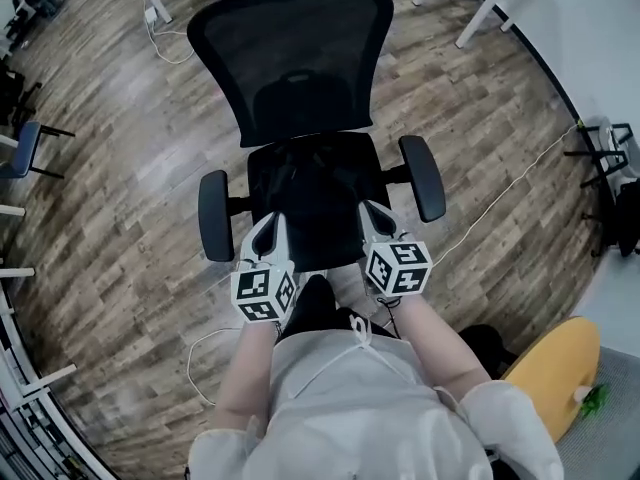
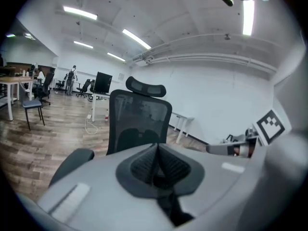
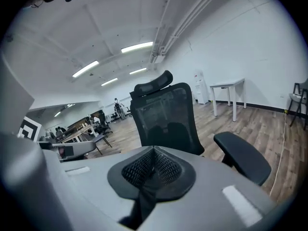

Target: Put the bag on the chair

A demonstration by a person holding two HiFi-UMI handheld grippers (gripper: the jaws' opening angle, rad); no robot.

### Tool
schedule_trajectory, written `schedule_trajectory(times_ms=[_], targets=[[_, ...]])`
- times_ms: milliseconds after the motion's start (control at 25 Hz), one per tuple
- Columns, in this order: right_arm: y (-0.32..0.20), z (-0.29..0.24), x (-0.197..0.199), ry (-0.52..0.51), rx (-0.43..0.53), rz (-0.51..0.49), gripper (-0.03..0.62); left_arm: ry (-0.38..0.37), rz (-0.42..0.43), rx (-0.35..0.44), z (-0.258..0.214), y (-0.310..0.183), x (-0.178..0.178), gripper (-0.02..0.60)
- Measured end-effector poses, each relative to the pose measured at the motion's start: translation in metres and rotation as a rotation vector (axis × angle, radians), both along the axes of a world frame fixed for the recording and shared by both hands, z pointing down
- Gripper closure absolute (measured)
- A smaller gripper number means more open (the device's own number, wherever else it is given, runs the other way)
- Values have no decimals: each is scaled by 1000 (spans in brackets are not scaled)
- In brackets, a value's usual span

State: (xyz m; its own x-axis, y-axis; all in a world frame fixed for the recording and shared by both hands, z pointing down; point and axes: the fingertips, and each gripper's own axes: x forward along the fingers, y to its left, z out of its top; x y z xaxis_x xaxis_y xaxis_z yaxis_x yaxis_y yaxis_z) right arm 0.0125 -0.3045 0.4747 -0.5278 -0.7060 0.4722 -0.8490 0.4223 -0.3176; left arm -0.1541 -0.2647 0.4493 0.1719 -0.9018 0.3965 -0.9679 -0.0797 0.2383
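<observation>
A black office chair [image 1: 290,58] stands right in front of me, its mesh back also in the left gripper view [image 2: 139,119] and the right gripper view [image 3: 163,114]. A black bag [image 1: 310,193] lies on its seat, hard to tell apart from the black cushion. My left gripper [image 1: 268,224] is at the seat's front left, my right gripper [image 1: 372,214] at its front right. Both are shut, each with a strip of the bag's black fabric [image 2: 166,203] [image 3: 142,201] pinched between the ribbed pads and hanging down from them.
The chair's armrests [image 1: 213,215] [image 1: 423,176] flank the two grippers. White table legs [image 1: 480,8] stand at the back right, a white cable [image 1: 500,198] runs over the wooden floor, and a yellow object [image 1: 555,368] sits beside me at lower right. A blue chair [image 1: 20,148] is far left.
</observation>
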Motion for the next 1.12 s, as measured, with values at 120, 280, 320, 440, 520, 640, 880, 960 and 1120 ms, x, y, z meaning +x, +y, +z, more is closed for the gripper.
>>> schedule_trajectory(times_ms=[120, 280, 320, 440, 520, 640, 880, 960, 1120], targets=[[-6, -47, -4, -27, 75, -8, 594, -21, 14, 71, -47, -9, 5, 575], [-12, -110, -9, -76, 175, -7, 594, -27, 21, 161, -105, -13, 9, 575], [-14, -127, -10, -87, 204, -7, 594, -31, 24, 189, -121, -15, 10, 575], [-16, -171, -12, -115, 270, -16, 594, -41, 28, 276, -167, -16, 8, 575], [-13, -195, -11, -134, 302, -18, 594, -56, 18, 334, -196, -14, 6, 575], [-12, -232, -8, -157, 375, -11, 594, -74, 9, 411, -236, -11, 2, 575], [0, -259, -15, -122, 433, -26, 594, -57, -13, 488, -277, 2, -6, 575], [2, -259, -17, -110, 436, -36, 594, -67, -17, 492, -279, 3, -7, 575], [4, -263, -23, -90, 448, -60, 594, -74, -12, 473, -277, 1, -8, 575]])
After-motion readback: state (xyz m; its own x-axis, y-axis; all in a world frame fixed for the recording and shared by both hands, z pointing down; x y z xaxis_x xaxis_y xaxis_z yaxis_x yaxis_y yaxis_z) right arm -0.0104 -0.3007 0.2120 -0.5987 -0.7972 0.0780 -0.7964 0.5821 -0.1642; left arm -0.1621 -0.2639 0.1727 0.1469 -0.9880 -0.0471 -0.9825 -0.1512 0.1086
